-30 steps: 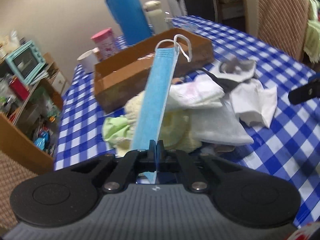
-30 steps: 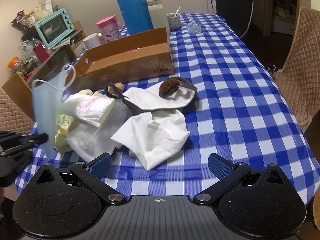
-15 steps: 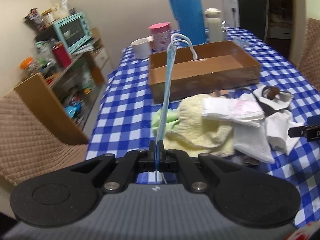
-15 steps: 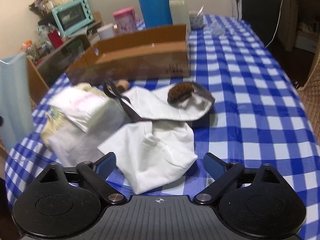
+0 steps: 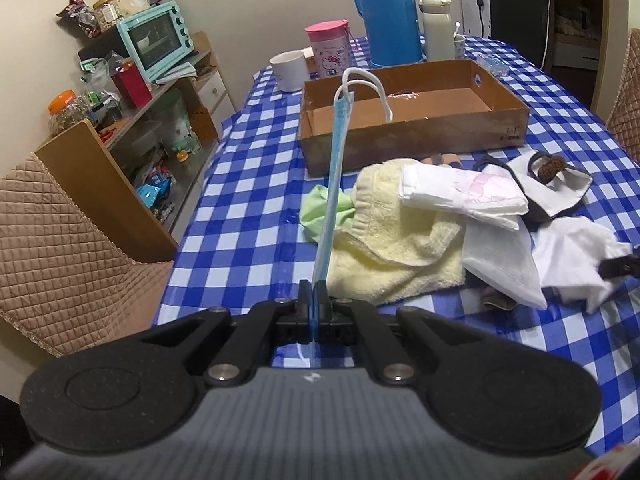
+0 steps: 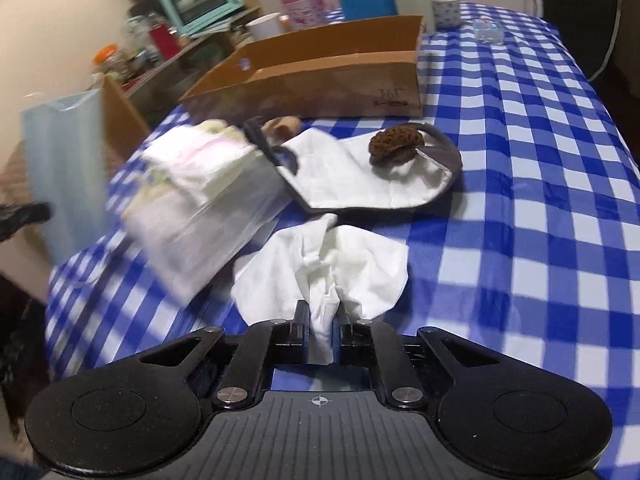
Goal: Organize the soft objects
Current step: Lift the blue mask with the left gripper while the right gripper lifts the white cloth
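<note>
While the mask (image 5: 334,184) stands edge-on from the left gripper (image 5: 314,294), whose jaws are pinched flat on its lower edge, the thin hold could let it slip or swing on the way to the box (image 5: 412,120). The right gripper (image 6: 320,320) is closing its jaws on a bunched fold of the white cloth (image 6: 320,272), which lies on the desk (image 6: 520,200) beside the pile. Gripped only by that fold, the cloth may trail and drag the eye mask (image 6: 360,172) or pull free.

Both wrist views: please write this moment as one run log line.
left gripper: shut on blue pleated face mask | right gripper: closing on crumpled white cloth | brown cardboard box: empty
</note>
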Demonstrator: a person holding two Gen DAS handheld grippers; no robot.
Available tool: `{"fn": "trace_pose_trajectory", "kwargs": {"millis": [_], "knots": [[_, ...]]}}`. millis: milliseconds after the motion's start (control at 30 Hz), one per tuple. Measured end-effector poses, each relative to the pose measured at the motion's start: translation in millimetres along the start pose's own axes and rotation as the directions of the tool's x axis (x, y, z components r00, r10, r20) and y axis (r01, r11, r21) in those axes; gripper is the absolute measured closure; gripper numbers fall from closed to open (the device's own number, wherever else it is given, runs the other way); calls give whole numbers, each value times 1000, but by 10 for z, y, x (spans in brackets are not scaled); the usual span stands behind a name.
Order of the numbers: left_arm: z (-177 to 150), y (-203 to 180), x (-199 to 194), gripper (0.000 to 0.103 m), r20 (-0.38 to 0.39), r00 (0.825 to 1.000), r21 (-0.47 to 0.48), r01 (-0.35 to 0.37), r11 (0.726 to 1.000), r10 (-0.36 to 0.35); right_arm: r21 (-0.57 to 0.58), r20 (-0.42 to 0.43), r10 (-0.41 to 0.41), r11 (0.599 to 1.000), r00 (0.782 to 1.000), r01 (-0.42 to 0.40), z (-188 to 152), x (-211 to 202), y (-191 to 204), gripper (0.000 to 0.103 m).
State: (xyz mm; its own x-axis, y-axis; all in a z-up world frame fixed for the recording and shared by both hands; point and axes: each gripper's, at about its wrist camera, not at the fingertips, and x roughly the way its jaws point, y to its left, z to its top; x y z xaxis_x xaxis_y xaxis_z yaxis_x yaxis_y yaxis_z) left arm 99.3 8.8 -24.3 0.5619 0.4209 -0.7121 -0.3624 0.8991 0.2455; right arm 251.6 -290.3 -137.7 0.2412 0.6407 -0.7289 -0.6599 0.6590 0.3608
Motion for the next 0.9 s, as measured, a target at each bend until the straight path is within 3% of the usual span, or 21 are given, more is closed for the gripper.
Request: {"fn": "trace_pose_trajectory", "kwargs": {"millis": [100,233,333,433,500,567,600,700,900], "knots": [[-20,-45,10,101,-5,1000,10,15,1000,-15,-41,-38,33,999,999,-35,-85,-261,-53,93],[-25,-92,12,101,-4,1000,20,30,999,-30,-75,-60,-35,997,998,31,-125,-488,-104,93],[-23,-126,-8,101,0,999,27,34,999,-34,-107,-32,-104,989,994,100,-87,-514,-63,92],[-15,-145,-25,101,-1,999,28,33,999,-33,-73,-27,-89,994,996,87,-22,-379,-5,91],[-20,-144,-44,100,-2,1000,27,30,999,-30,-22,-36,-65,998,997,65,14,-238,10,81],[-28,-147,-73,100,-3,1000,24,22,999,-22,36,-38,-59,997,998,61,35,-103,14,46],[-34,-145,-86,100,-4,1000,21,18,1000,-18,56,-29,-60,997,998,61,38,-65,17,38],[-62,-132,-121,101,-11,1000,9,4,1000,-4,96,-24,-48,994,999,50,61,46,32,33],[-121,-123,-158,100,-26,999,-9,-26,1000,26,82,-17,-110,990,994,111,81,208,80,33]]}}
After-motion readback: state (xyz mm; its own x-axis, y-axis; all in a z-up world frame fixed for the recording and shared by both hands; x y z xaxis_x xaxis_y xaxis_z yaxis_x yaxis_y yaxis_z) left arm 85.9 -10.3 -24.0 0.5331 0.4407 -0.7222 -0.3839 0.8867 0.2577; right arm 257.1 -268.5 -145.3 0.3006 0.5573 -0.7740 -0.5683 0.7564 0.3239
